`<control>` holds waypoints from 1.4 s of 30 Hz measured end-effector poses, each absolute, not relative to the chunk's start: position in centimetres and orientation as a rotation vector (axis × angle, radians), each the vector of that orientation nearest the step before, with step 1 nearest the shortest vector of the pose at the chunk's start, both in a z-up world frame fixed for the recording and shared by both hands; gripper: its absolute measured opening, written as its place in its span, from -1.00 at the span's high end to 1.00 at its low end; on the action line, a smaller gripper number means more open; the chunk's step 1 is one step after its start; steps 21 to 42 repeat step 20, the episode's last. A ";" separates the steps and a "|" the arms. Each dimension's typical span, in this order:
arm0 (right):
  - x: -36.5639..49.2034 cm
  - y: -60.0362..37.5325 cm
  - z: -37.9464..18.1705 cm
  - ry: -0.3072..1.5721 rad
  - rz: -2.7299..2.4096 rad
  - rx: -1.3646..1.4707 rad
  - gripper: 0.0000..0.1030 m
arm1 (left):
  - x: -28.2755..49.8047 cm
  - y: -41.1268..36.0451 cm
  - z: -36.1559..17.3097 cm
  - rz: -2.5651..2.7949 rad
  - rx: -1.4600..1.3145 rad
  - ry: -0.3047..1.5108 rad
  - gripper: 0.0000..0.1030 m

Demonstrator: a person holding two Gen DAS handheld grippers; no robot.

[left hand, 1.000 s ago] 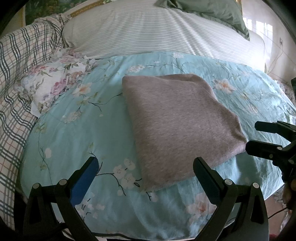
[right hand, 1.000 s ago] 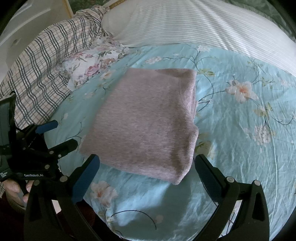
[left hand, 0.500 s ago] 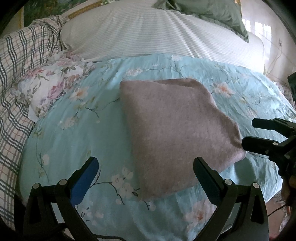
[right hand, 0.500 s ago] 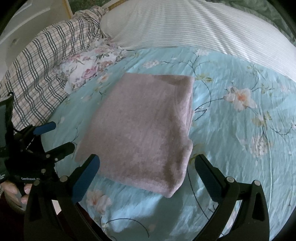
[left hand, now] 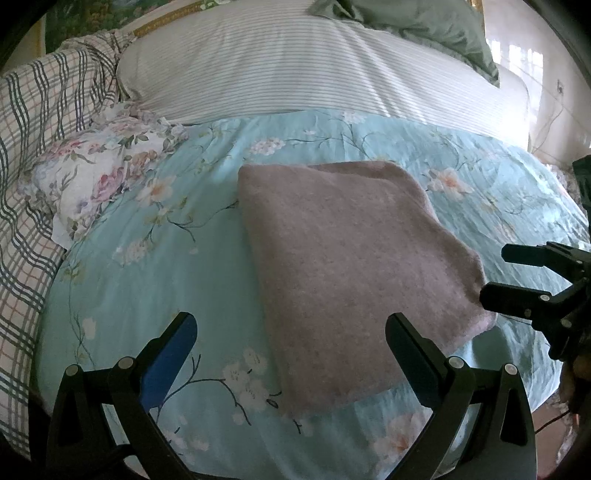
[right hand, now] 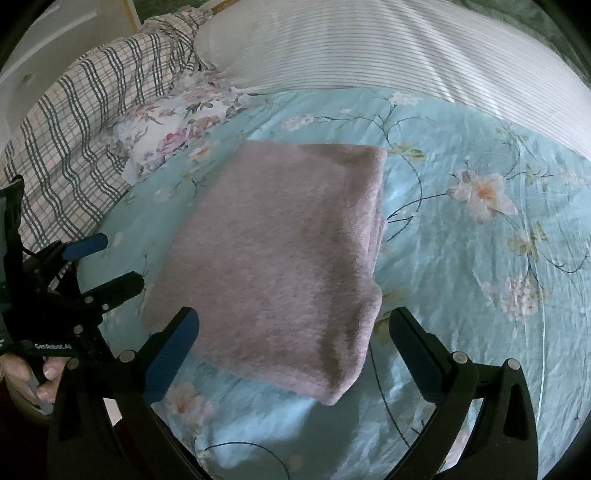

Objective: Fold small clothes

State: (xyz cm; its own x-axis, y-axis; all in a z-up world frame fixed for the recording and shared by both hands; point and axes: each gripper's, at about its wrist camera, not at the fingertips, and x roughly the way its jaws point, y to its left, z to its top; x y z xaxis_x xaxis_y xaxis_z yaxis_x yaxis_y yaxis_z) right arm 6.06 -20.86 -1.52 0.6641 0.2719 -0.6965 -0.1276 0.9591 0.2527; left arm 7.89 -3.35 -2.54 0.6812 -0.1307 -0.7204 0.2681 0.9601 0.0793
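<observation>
A mauve knit garment (left hand: 351, 266) lies folded into a flat rectangle on the light blue floral bedspread (left hand: 155, 266); it also shows in the right wrist view (right hand: 280, 251). My left gripper (left hand: 291, 332) is open and empty, held over the garment's near left corner. It appears at the left edge of the right wrist view (right hand: 107, 266). My right gripper (right hand: 293, 328) is open and empty over the garment's near right corner. It appears at the right edge of the left wrist view (left hand: 517, 273). Neither touches the cloth.
A floral-print cloth (left hand: 103, 177) lies bunched at the bedspread's far left. A plaid blanket (left hand: 29, 147) lies along the left side. A striped white pillow (left hand: 314, 70) and a green pillow (left hand: 417, 26) lie at the back. The bed edge is at the near right.
Both grippers have drawn back a little from the folded garment, which sits slightly farther off in both views. The garment has not changed shape.
</observation>
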 end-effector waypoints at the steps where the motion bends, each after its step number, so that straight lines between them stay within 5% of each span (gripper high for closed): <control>1: 6.2 -21.0 -1.5 0.815 0.226 0.190 -0.99 | 8.0 -3.4 -2.5 -0.225 0.184 0.792 -0.98; 42: 6.7 -21.3 -1.4 0.813 0.226 0.197 -0.99 | 9.0 -3.8 -2.4 -0.235 0.192 0.793 -0.99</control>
